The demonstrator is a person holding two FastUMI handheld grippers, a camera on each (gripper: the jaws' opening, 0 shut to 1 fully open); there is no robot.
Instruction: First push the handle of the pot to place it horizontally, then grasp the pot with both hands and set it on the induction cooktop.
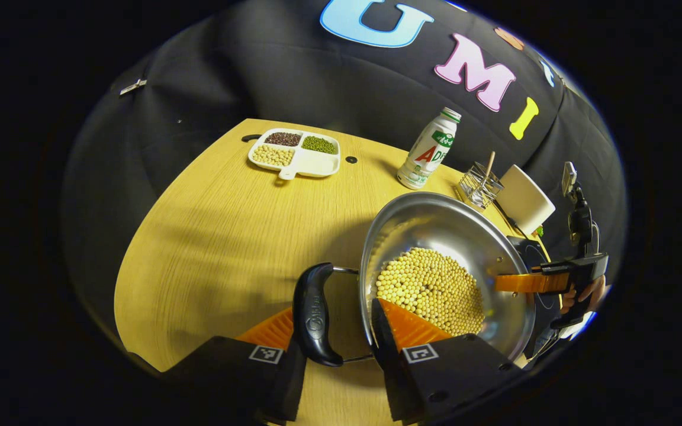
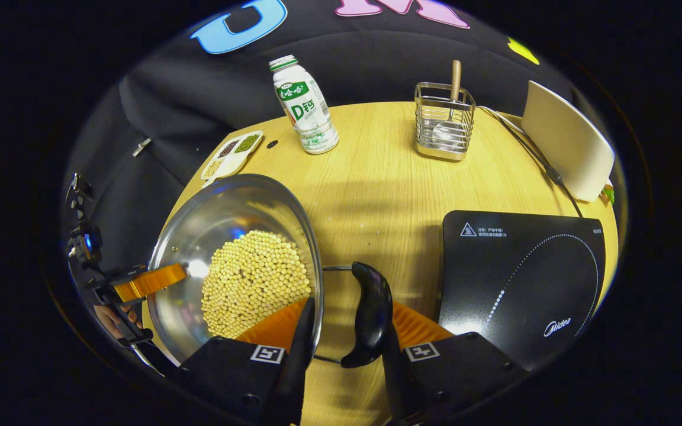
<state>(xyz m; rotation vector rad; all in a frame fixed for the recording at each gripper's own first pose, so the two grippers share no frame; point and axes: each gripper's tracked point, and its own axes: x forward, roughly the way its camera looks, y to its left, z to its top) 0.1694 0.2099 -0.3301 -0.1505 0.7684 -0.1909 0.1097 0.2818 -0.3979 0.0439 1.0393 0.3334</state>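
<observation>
A steel pot (image 1: pixel 465 236) holding soybeans (image 1: pixel 430 290) lies between both grippers, left of the black induction cooktop (image 2: pixel 524 278). My left gripper (image 1: pixel 335 322) is shut across one black side handle (image 1: pixel 312 313) and the rim, one finger outside the handle and the other inside the pot. On the opposite side, my right gripper (image 2: pixel 347 322) is shut the same way on the other handle (image 2: pixel 370 313). The pot (image 2: pixel 228 213) is off the cooktop. I cannot tell whether it touches the table. Across the pot, the right gripper (image 1: pixel 524 283) and the left gripper (image 2: pixel 148 281) each show.
On the wooden table (image 2: pixel 376 177) stand a white bottle (image 2: pixel 305 106), a wire rack (image 2: pixel 443 121) with a wooden-handled utensil, and a white board (image 2: pixel 566 142) with a cable beside it. A divided dish of beans (image 1: pixel 295 152) lies at the far corner.
</observation>
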